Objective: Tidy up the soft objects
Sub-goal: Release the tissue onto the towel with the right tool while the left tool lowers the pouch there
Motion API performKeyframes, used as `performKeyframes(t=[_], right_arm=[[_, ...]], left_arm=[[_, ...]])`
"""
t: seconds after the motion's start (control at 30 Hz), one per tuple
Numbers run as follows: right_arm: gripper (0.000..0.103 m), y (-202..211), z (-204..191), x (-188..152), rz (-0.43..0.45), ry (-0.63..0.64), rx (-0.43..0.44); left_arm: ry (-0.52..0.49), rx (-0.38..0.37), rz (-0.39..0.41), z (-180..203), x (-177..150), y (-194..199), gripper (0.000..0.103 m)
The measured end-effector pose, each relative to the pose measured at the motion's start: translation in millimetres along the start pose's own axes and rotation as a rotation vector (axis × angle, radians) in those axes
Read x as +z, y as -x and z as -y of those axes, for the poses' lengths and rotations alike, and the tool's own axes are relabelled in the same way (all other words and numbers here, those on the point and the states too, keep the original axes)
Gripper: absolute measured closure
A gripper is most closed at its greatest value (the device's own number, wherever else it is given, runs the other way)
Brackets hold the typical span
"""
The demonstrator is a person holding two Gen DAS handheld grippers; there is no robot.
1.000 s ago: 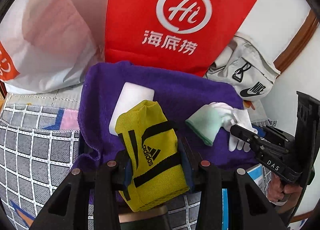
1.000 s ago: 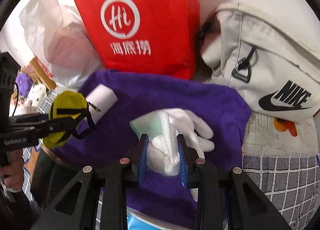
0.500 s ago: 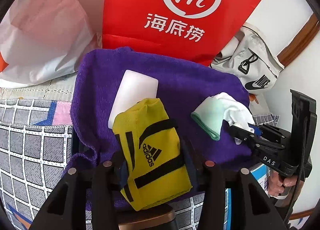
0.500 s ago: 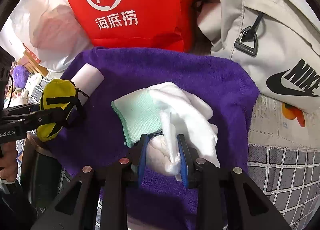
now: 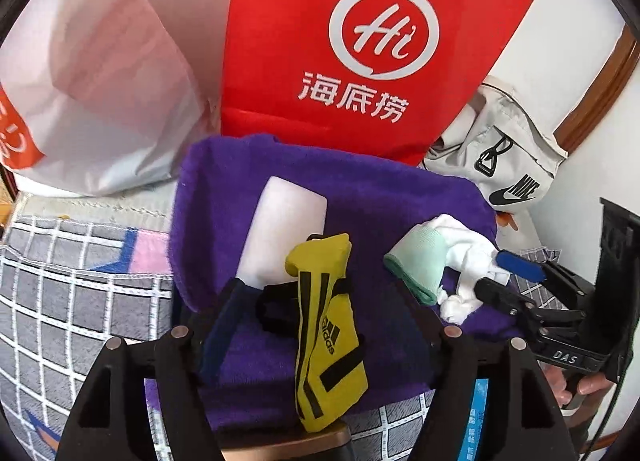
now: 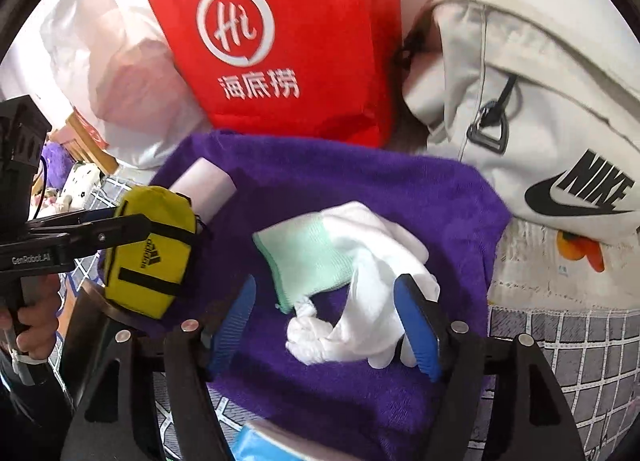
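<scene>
A purple towel [image 5: 380, 197] [image 6: 360, 181] lies spread in front of me. On it lie a white sponge block [image 5: 280, 233] [image 6: 204, 185], a yellow Adidas pouch [image 5: 324, 333] [image 6: 148, 253] and a white glove with a mint cuff [image 5: 436, 265] [image 6: 340, 265]. My left gripper [image 5: 320, 301] is open, its fingers wide on either side of the pouch, which lies loose between them. My right gripper [image 6: 328, 325] is open around the crumpled glove, which rests on the towel.
A red Haidilao bag [image 5: 360, 49] [image 6: 288, 45] stands behind the towel. A white plastic bag [image 5: 92, 81] is at the left, a grey Nike backpack [image 6: 540, 109] at the right. A checked grey cloth [image 5: 60, 281] covers the surface below.
Both grippers have opened. The left one has let go of the yellow pouch and the right one has let go of the white glove; both things now lie on the towel.
</scene>
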State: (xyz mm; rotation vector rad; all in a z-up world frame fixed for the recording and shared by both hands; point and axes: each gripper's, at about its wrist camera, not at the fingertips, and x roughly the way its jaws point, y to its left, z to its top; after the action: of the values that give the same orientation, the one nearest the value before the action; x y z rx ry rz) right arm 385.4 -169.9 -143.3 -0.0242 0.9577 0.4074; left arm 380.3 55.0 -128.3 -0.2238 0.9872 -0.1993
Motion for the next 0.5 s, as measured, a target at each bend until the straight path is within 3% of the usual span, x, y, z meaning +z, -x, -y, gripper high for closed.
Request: performKeyframes(t=[0.3, 0.5], right_arm=[[0.032, 43, -15, -17, 0.076, -0.036, 0.02], [0.032, 73, -54, -56, 0.042, 0.041, 0.064]], left_arm=[[-0.001, -0.003, 0.031, -1, -18, 47, 0.032], [-0.006, 0.042, 0.079, -5, -50, 85, 0.032]])
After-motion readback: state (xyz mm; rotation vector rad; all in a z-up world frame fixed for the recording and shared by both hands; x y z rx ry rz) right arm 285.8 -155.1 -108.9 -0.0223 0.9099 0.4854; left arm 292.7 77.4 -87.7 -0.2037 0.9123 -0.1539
